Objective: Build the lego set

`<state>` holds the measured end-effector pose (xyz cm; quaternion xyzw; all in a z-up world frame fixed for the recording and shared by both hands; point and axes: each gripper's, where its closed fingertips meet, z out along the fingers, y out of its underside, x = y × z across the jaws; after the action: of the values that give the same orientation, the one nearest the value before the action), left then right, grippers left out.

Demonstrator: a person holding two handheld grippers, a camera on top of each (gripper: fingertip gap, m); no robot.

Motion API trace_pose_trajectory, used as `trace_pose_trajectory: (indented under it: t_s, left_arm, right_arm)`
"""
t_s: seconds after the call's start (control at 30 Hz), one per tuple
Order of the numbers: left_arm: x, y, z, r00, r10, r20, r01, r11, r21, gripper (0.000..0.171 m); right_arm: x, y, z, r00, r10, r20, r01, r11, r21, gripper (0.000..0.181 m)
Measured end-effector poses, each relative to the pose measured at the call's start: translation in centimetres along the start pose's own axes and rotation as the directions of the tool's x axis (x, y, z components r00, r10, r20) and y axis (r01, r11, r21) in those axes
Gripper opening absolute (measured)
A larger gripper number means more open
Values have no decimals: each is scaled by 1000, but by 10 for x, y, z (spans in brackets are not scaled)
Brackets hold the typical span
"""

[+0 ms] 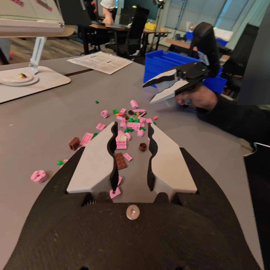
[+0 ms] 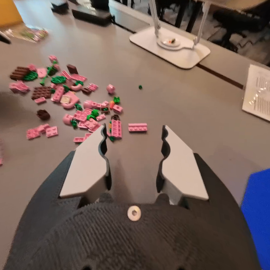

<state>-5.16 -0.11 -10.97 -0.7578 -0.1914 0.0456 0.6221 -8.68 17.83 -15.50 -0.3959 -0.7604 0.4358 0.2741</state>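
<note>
Left wrist view | left gripper spread, empty, above lego pieces scattered on table; right gripper released beside pile | risk: crowded bricks; closing could nip two

grey table bearing scattered lego pieces.

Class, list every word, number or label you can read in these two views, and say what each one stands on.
Printed sheet on the grey table: rows of print, too small to read.
Pink stickers on the white board, upper left: blurred, unreadable.
Lego pieces: no writing visible.
Nothing here is clear enough to quote.
</note>
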Motion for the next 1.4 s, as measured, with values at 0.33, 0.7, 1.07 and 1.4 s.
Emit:
trace_pose_trajectory:
  t_s: [0.33,0.7,1.07,1.4]
  left_arm:
    - [-33,3,-10,985,-12,174,14,1000,-12,55]
    - [-57,7,-23,948,26,316,-18,999,-30,58]
    - [-64,-14,-47,862,-155,483,78,981,176,50]
    - [-21,-8,12,840,-79,537,125,991,-51,50]
  right_arm:
    - [22,48,14,990,88,-107,-114,958,-263,128]
    - [21,50,15,989,120,-90,-140,951,-275,126]
    - [21,50,15,989,120,-89,-140,951,-275,126]
    - [21,50,15,989,120,-89,-140,951,-275,126]
